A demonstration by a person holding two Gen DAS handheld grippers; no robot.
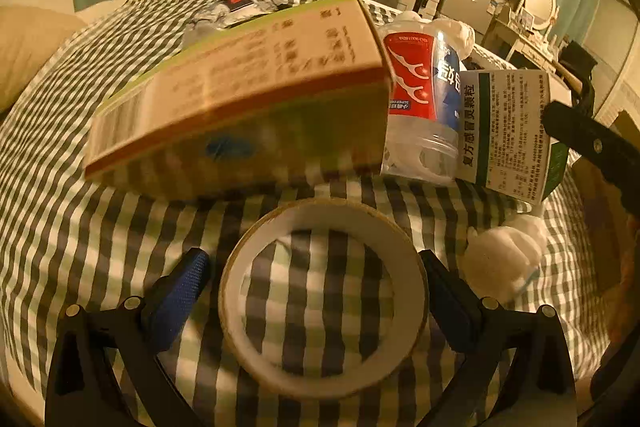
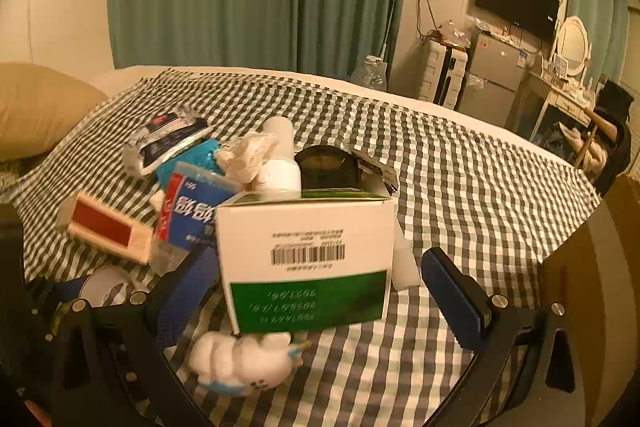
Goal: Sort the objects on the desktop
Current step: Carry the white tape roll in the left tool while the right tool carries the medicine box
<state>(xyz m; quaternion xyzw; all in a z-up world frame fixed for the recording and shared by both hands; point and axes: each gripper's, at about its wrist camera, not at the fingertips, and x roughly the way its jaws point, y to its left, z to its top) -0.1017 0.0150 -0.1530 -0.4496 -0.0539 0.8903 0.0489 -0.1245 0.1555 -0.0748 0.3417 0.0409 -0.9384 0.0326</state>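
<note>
My left gripper (image 1: pixel 316 279) is open, its blue-padded fingers on either side of a roll of tape (image 1: pixel 324 297) lying flat on the checked cloth. Behind it lie a tan and red box (image 1: pixel 240 107), a floss-pick jar (image 1: pixel 424 107) and a white and green medicine box (image 1: pixel 508 131). My right gripper (image 2: pixel 320 283) is open around that white and green medicine box (image 2: pixel 308 259), which stands between its fingers. A white plush toy (image 2: pixel 244 359) lies just below the box. The tape roll (image 2: pixel 106 285) shows at the left in the right wrist view.
Behind the medicine box are a white bottle (image 2: pixel 280 167), crumpled tissue (image 2: pixel 248 155), a dark round tin (image 2: pixel 328 167), a blue pack (image 2: pixel 192 155) and a toothpaste tube (image 2: pixel 168 139). A cardboard box (image 2: pixel 592 287) stands at the right. A pillow (image 2: pixel 36 107) lies far left.
</note>
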